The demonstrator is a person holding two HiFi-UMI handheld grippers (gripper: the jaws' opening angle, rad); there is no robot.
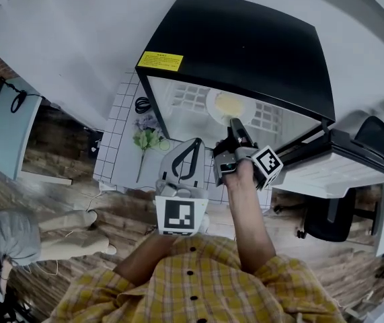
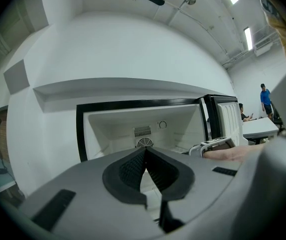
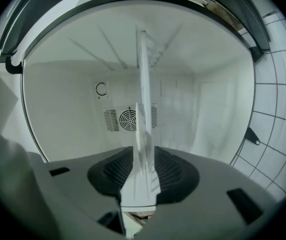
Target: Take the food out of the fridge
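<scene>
The black mini fridge (image 1: 245, 46) stands open, its door (image 1: 343, 160) swung out to the right. On its wire shelf sits a white plate (image 1: 228, 104) of yellow food. My right gripper (image 1: 234, 123) reaches into the opening at the plate's near edge. In the right gripper view the gripper (image 3: 141, 156) is rolled on its side and open, and the plate's white rim (image 3: 144, 109) runs edge-on between the pads. My left gripper (image 1: 193, 143) hangs outside in front of the fridge (image 2: 143, 129), shut (image 2: 145, 150) on nothing.
A white tiled surface (image 1: 121, 130) left of the fridge carries an artificial flower (image 1: 148, 140) and a coiled cable (image 1: 142, 104). An office chair (image 1: 329, 217) stands right of the open door. People (image 2: 265, 96) are far off at a table.
</scene>
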